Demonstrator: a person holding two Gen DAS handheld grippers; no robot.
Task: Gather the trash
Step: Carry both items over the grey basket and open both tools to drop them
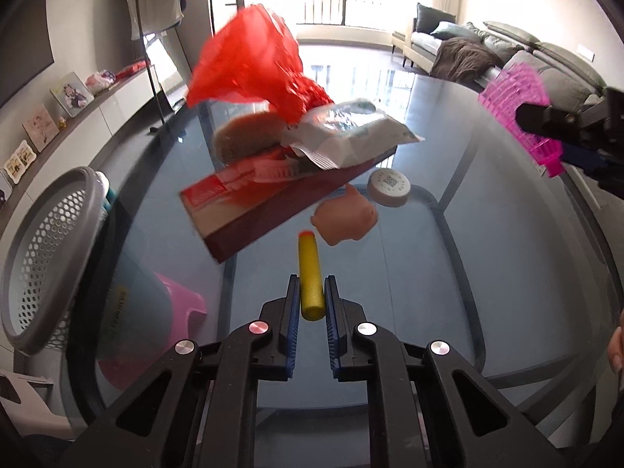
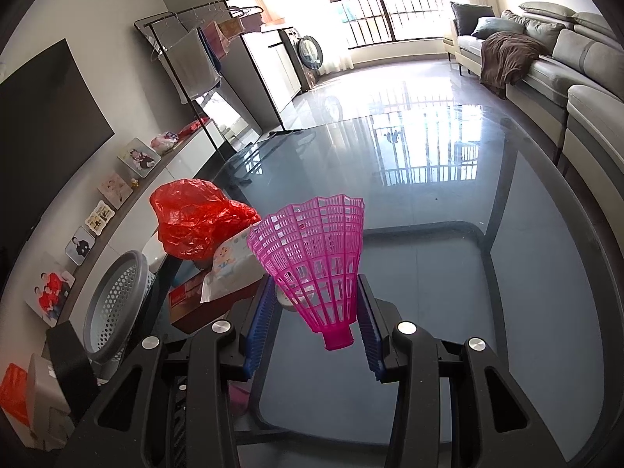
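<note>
Foam dart: yellow foam dart [image 1: 311, 277] with an orange tip, lying on the glass table [image 1: 448, 273] between the fingers of my left gripper [image 1: 312, 296]; the blue pads sit tight against both its sides, so I read the jaws as clamped on it.
Shuttlecock: pink plastic shuttlecock [image 2: 318, 261] held in my right gripper [image 2: 318, 314], cork end toward the camera, skirt fanning away; the jaws press on its lower skirt. From the left wrist view I see it raised above the table's right side.
Pile ahead of the dart: a pink pig-shaped toy [image 1: 345, 216] just beyond the orange tip, a round white cap [image 1: 389, 188] right behind it, and a red box [image 1: 249, 210] to their left.
On the box: a wet-wipes pack [image 1: 347, 136], a brown sponge-like lump [image 1: 243, 136], and a crumpled red plastic bag [image 1: 253, 70] topmost.
Basket: grey perforated basket [image 1: 46, 257] standing off the table's left edge, rim tilted toward my left camera.
Under the glass: a pink stool [image 1: 171, 312] showing through the tabletop, beside the basket.
Room beyond: grey sofa [image 2: 565, 62] with a brown blanket [image 2: 507, 58] on the right, clothes rack [image 2: 195, 50] on the left.
</note>
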